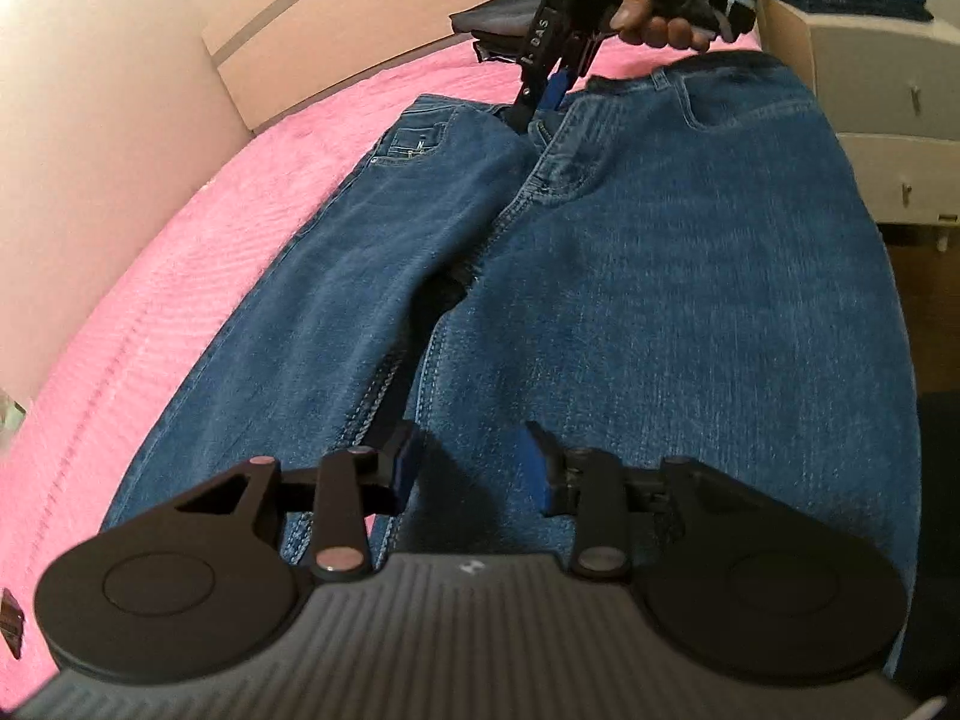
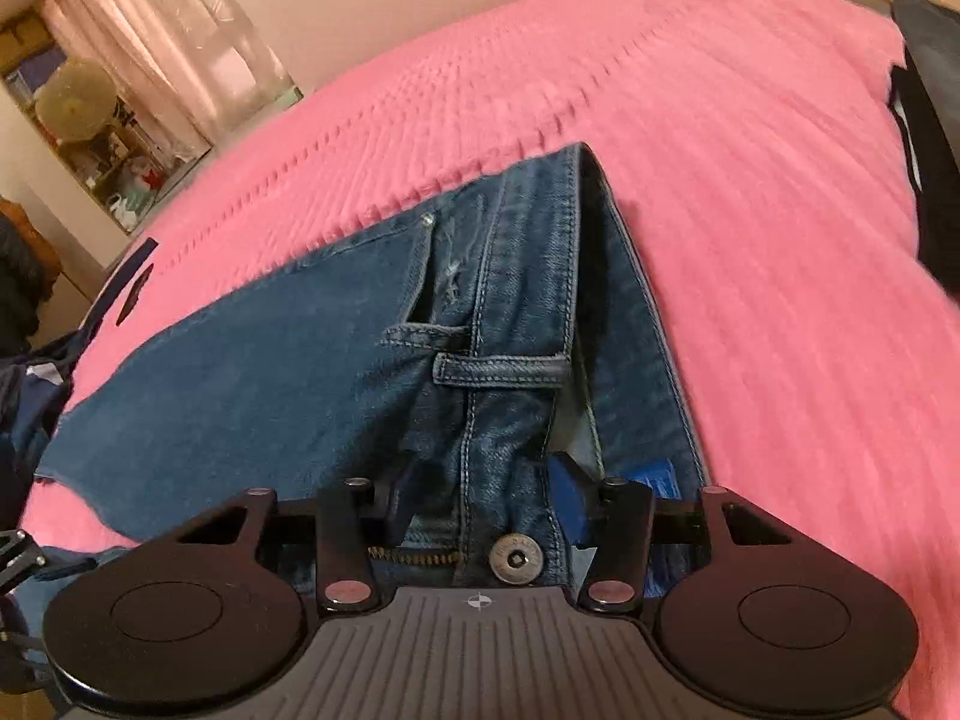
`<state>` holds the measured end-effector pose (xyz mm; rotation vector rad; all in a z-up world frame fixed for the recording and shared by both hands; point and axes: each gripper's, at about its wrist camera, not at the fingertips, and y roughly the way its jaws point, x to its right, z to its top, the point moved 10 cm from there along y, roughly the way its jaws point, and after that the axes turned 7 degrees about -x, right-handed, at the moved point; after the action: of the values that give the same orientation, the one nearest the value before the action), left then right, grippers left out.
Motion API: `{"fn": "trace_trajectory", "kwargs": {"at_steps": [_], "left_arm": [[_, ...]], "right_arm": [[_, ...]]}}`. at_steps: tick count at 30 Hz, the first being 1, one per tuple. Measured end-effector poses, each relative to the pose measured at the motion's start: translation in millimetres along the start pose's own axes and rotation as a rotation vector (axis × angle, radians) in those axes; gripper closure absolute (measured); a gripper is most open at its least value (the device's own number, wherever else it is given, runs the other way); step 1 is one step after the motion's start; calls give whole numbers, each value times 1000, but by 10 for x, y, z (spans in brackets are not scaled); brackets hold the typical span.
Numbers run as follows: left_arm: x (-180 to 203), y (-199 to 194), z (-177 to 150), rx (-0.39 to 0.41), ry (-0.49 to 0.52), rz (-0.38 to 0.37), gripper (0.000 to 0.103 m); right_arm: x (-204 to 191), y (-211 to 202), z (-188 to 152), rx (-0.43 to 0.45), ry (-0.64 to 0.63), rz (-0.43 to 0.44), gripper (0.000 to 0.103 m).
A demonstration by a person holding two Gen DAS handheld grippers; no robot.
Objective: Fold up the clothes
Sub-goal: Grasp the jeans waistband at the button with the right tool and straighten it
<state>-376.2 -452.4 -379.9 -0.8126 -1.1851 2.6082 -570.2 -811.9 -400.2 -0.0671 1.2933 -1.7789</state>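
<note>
Blue jeans lie front side up on a pink bed cover, waist at the far end. My left gripper hovers open over the thigh area, nothing between its blue pads. A hand holds my right gripper at the fly and waistband. In the right wrist view that gripper stands open and straddles the waistband of the jeans. The metal button and the zipper sit deep between its fingers. One waist corner is raised to a peak.
A dark folded garment lies at the bed's far end and also shows as the dark garment. White drawers stand to the right of the bed. Bare pink cover stretches beyond the jeans. A shelf nook with a curtain is far left.
</note>
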Motion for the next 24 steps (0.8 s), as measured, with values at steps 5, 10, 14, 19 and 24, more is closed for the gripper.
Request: {"fn": "trace_trajectory", "kwargs": {"at_steps": [5,10,14,19,24], "left_arm": [[-2,-1,38,13,-15,4,70],[5,12,80,23,-34,-2,70],[36,93,104,21,-45,-22,70],[-7,45,66,23,-81,-20,70],[-19,26,9,26,-117,-16,68]], "right_arm": [[-56,-45,-39,30,-55,-63,90],[-185,-376,92,152,-260,-288,97],[-36,-301,-1,134,-160,-245,93],[33,-599,-67,209,-34,-134,48],[14,-853,-429,150,-69,-59,48]]}}
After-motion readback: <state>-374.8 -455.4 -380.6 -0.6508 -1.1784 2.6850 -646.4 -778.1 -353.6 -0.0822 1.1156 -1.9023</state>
